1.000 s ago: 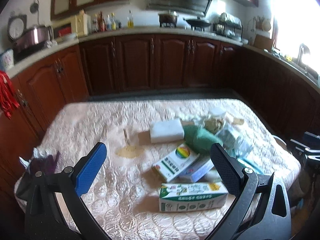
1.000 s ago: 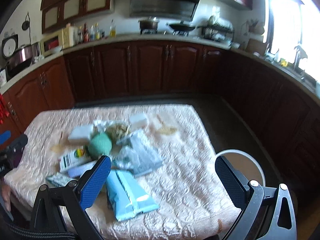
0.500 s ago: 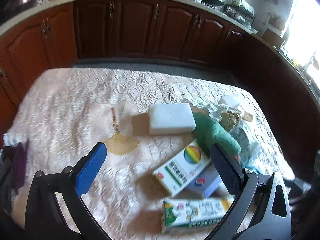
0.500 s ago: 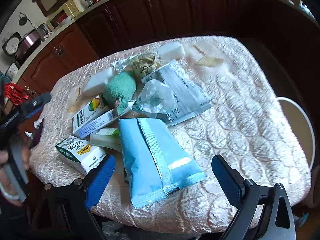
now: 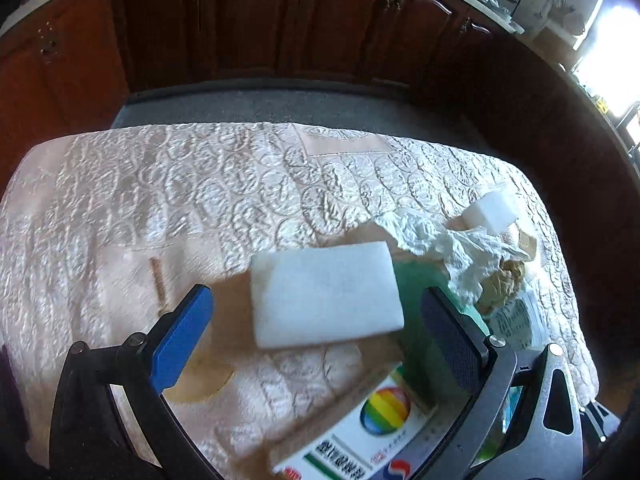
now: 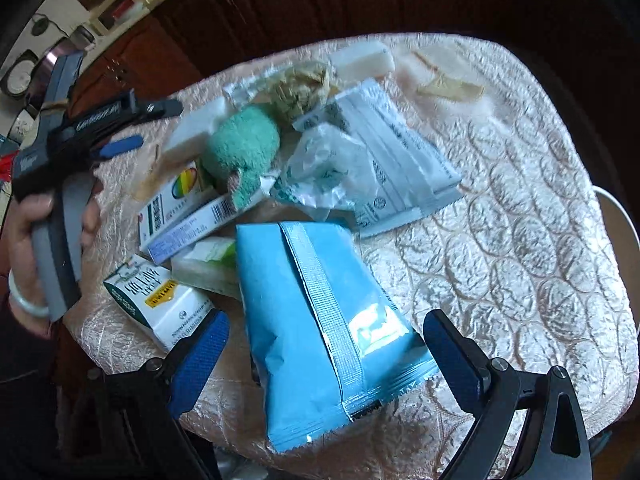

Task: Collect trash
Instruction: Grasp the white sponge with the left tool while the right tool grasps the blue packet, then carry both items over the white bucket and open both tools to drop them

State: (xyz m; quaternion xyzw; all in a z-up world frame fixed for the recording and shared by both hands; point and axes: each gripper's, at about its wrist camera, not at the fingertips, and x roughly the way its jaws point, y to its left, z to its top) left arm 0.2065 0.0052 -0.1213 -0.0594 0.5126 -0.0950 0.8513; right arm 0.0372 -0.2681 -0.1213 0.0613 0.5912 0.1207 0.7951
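Observation:
A pile of trash lies on a table with a quilted pink cloth [image 5: 160,208]. My left gripper [image 5: 316,320] is open, its jaws on either side of a white foam block [image 5: 324,292] and just short of it. A box with a rainbow circle [image 5: 360,432] and a green fuzzy lump [image 6: 244,148] lie to its right. My right gripper [image 6: 326,344] is open, with its jaws either side of the near end of a blue foil packet [image 6: 320,328]. The left gripper also shows in the right wrist view [image 6: 120,128].
A crumpled white wrapper [image 5: 452,248], a small foam block [image 5: 492,212], a grey printed pouch [image 6: 392,148], a green-and-white carton [image 6: 160,300] and a brown crumpled wad [image 6: 300,88] lie in the pile. Dark wood cabinets [image 5: 280,20] stand behind the table. A white rim [image 6: 620,216] shows past the table's right edge.
Both grippers have dropped toward the table and moved in. The foam block now sits between the left jaws and the blue packet between the right jaws.

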